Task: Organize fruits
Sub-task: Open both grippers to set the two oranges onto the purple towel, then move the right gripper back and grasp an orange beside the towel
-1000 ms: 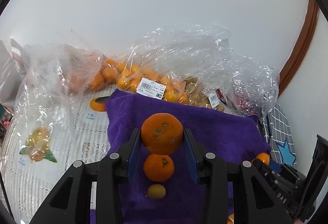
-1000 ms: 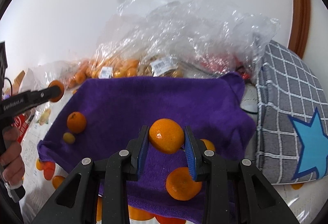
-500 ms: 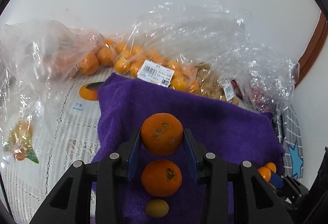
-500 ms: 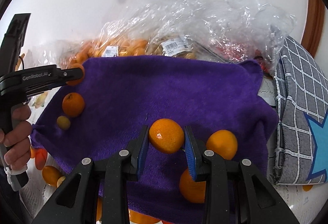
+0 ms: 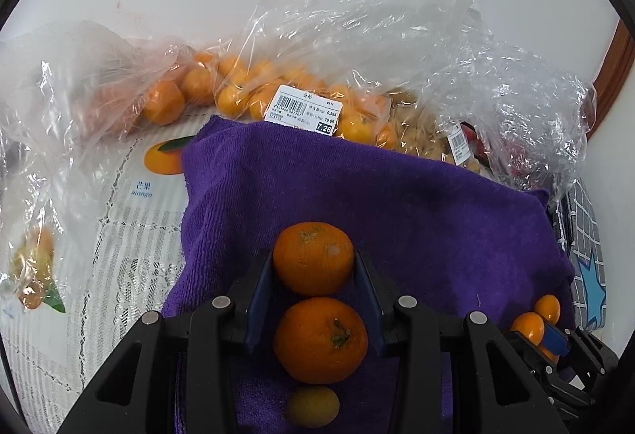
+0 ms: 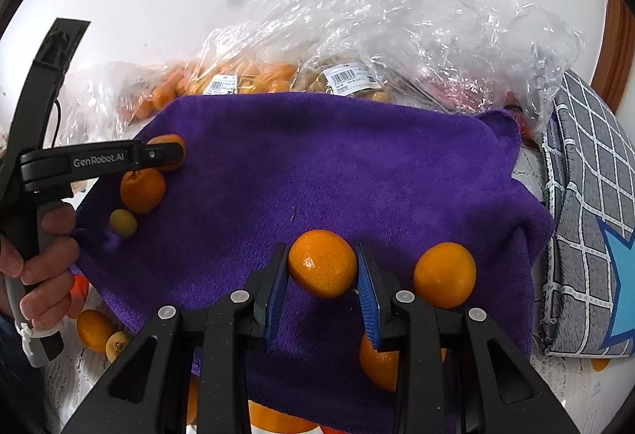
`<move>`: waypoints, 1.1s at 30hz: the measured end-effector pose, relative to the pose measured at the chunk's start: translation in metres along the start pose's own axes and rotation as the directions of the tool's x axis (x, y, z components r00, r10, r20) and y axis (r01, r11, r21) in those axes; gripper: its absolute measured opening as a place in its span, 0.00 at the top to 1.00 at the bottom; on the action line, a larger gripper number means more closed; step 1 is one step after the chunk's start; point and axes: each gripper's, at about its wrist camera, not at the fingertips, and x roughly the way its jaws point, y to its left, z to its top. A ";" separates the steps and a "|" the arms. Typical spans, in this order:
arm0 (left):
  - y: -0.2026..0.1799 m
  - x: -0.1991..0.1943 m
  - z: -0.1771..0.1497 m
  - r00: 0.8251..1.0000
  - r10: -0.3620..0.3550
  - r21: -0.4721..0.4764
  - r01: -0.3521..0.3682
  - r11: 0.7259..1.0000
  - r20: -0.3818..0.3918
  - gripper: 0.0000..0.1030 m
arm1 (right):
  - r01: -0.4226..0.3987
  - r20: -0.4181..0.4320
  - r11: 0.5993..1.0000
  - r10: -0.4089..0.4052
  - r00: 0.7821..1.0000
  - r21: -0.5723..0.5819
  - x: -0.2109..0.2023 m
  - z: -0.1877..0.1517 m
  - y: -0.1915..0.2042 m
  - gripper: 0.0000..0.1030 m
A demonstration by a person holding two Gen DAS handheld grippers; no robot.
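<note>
Two tools are each clamped on a fruit over the purple towel [image 5: 397, 203]. Your left tool [image 5: 313, 263] grips a dull orange mandarin [image 5: 312, 257] between its blue pads, near the towel's left edge. Directly below it in the left wrist view, a second mandarin with a stem [image 5: 320, 338] lies on the towel, and a small yellow-green fruit [image 5: 312, 405] lies just beyond that. Your right tool [image 6: 322, 267] pinches a glossy orange [image 6: 322, 262] above the towel's near right part. Just to its right another orange [image 6: 444, 274] rests on the towel, and a third [image 6: 377, 362] sits partly hidden behind the right finger. Clear plastic bags of fruit [image 5: 301, 104] with price labels lie along the towel's far edge. A grey checked cloth with a blue star [image 6: 587, 219] lies at the right of the towel.
</note>
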 end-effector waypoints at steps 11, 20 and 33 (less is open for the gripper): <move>-0.002 -0.004 -0.001 1.000 0.004 0.023 -0.004 1.000 0.008 0.62 | 0.014 0.008 1.000 -0.013 1.000 -0.026 -0.002 -0.003 0.003 0.67; -0.010 -0.044 -0.006 0.995 -0.015 0.048 0.011 0.999 0.095 0.59 | -0.019 0.051 1.000 0.019 0.999 -0.013 -0.016 -0.005 0.002 0.45; -0.009 -0.113 -0.039 0.989 0.002 0.113 -0.019 0.993 0.151 0.56 | 0.067 0.150 0.994 -0.079 0.986 0.080 -0.075 -0.014 0.002 0.42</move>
